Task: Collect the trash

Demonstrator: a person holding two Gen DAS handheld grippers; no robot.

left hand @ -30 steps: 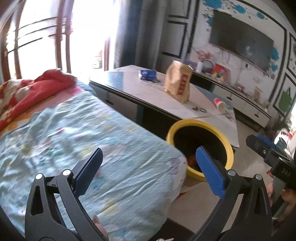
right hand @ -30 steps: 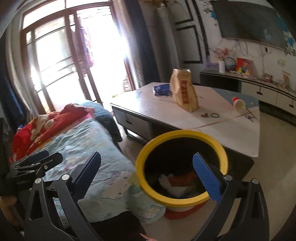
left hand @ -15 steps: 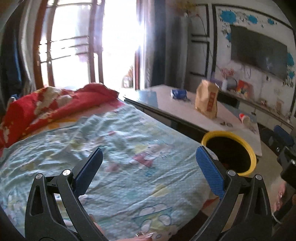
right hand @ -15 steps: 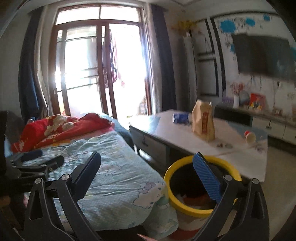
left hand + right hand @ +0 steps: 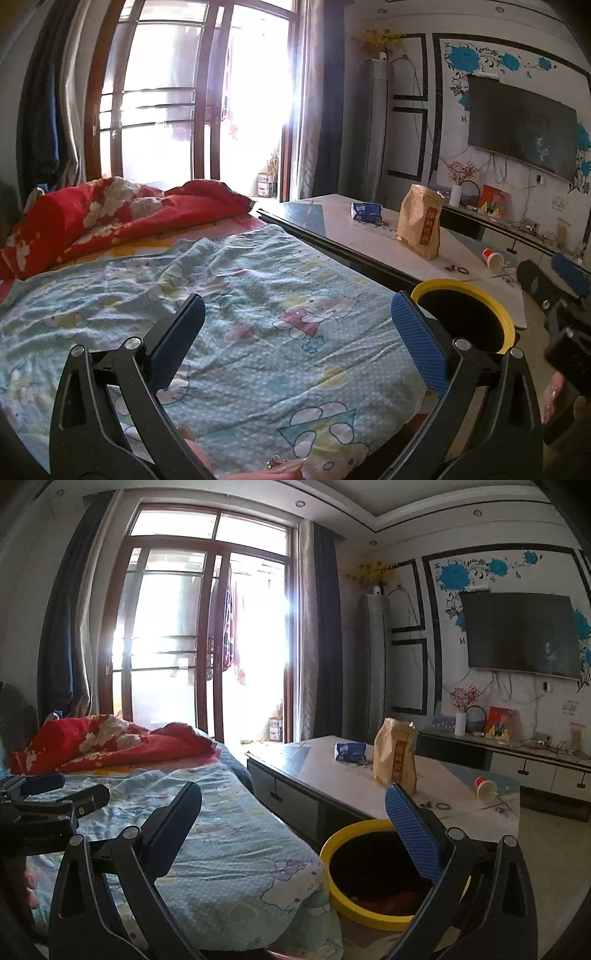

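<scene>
Bedroom: table (image 5: 461, 786) holds paper bag (image 5: 395, 757), blue packet (image 5: 349, 751), tipped cup (image 5: 485, 788); yellow bin (image 5: 343, 853) below. Both hand-held grippers, left (image 5: 297, 336) and right (image 5: 293, 821), wide open, empty. Risk: tall bag topples under off-centre grasp.

A home living room with a bed in it: a bed (image 5: 258, 314) under a cartoon-print sheet on the left, a low counter (image 5: 369, 786) at centre, a wall-mounted television (image 5: 517, 635) over a cabinet (image 5: 535, 764) far right, and curtained balcony doors (image 5: 207, 646) behind.

Yellow-rimmed bin (image 5: 334, 849); red floral quilt (image 5: 110, 210).
</scene>
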